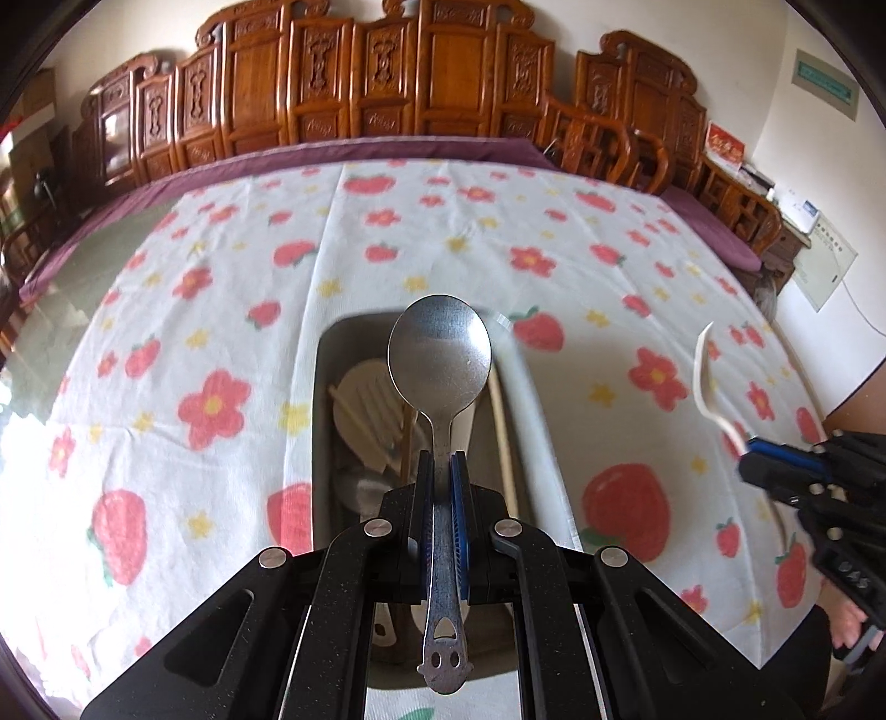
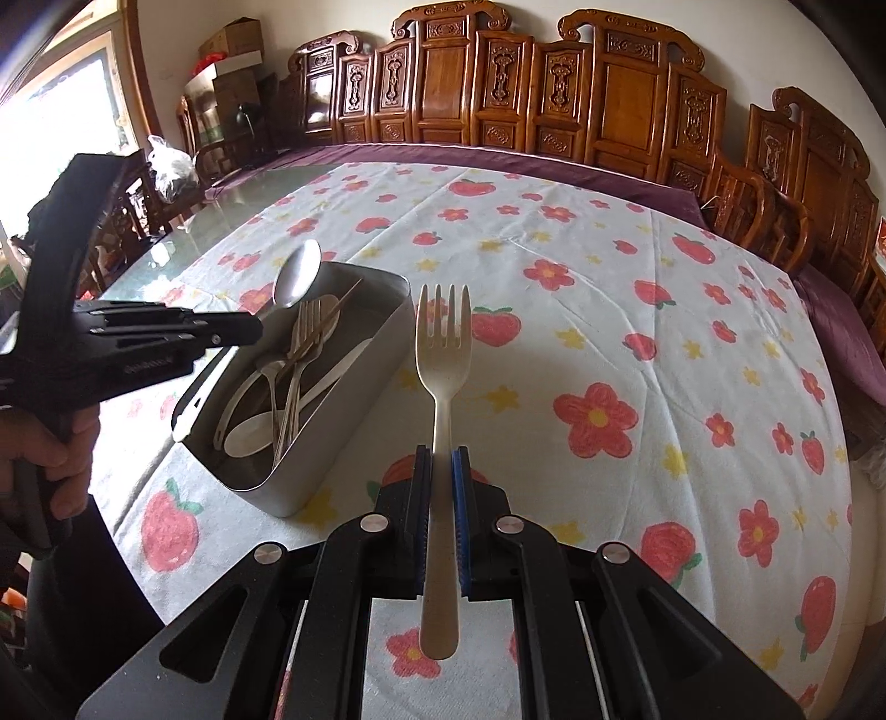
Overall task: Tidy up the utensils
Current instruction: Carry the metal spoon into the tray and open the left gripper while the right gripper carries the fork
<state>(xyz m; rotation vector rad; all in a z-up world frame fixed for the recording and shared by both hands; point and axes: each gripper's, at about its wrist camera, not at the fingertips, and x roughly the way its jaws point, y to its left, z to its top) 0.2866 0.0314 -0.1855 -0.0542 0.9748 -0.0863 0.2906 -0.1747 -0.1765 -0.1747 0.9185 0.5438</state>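
Left tool: you had it clenched on the metal spoon, above the metal tray of utensils.
Right tool: you gripped the beige fork, over the counter, right of the tray.

Carved wooden chairs in a row along the far side. White wall behind, with a framed notice. Bright window at left; cardboard boxes stacked near it. Worktop under a flowered cloth.
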